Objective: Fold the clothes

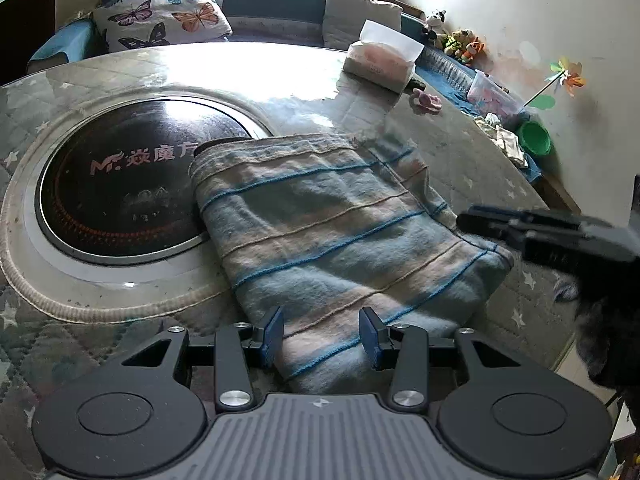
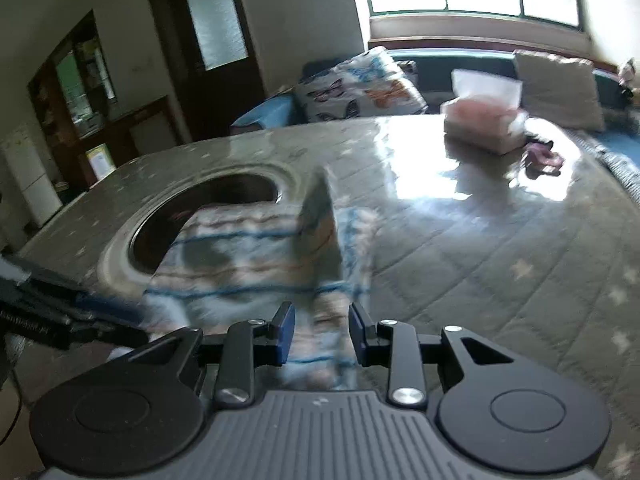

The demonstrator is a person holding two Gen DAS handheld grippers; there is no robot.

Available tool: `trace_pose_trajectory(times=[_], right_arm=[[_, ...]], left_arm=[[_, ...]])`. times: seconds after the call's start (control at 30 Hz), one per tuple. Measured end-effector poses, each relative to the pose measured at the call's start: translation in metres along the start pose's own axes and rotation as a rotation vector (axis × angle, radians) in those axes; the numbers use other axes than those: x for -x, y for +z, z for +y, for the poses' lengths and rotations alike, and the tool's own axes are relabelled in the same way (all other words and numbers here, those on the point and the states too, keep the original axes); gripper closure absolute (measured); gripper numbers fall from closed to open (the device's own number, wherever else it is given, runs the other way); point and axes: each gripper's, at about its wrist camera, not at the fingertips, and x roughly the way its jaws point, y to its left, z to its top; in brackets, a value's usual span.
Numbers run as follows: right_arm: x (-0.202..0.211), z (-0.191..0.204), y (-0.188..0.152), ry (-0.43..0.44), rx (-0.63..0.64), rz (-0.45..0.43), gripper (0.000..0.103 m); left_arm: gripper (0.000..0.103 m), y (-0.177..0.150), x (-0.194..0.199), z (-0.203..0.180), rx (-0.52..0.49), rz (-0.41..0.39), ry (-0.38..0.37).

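Left wrist view: striped towel [image 1: 336,232], blue/beige w/ thin blue and tan lines, lies folded on the quilted star-print counter [image 1: 460,148], its far left corner overlapping the round black cooktop [image 1: 120,184] set in the counter. Left tool [image 1: 322,336] sits over the towel's near edge, fingers apart, cloth under the gap, pads not pressing it. Right tool [image 1: 476,220] comes in from the right, tip at the towel's right edge; can't tell its state from here. Tissue box [image 1: 380,62] at far right of counter, butterfly pillow [image 1: 160,12] on the bench behind.

Right wrist view, blurred: right tool [image 2: 322,334] w/ fingers apart, a raised fold of towel [image 2: 256,256] between them; can't tell if pads touch it.
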Motion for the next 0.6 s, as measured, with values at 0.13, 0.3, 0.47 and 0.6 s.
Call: trace_pose_trajectory(times=[0.13, 0.3, 0.47, 0.6], right_arm=[[-0.005, 0.01, 0.018, 0.019, 0.044, -0.025, 0.073], [-0.033, 0.01, 0.039, 0.007, 0.047, -0.014, 0.072], [-0.06, -0.017, 0.053, -0.011, -0.06, 0.037, 0.071], [-0.079, -0.036, 0.058, 0.006, -0.156, 0.083, 0.07]], left_arm=[[0.058, 0.004, 0.003, 0.003, 0.007, -0.016, 0.002], [0.057, 0.017, 0.007, 0.016, 0.039, -0.044, 0.026], [0.056, 0.035, 0.003, 0.033, 0.089, -0.076, 0.071], [0.052, 0.052, -0.011, 0.047, 0.132, -0.087, 0.109]])
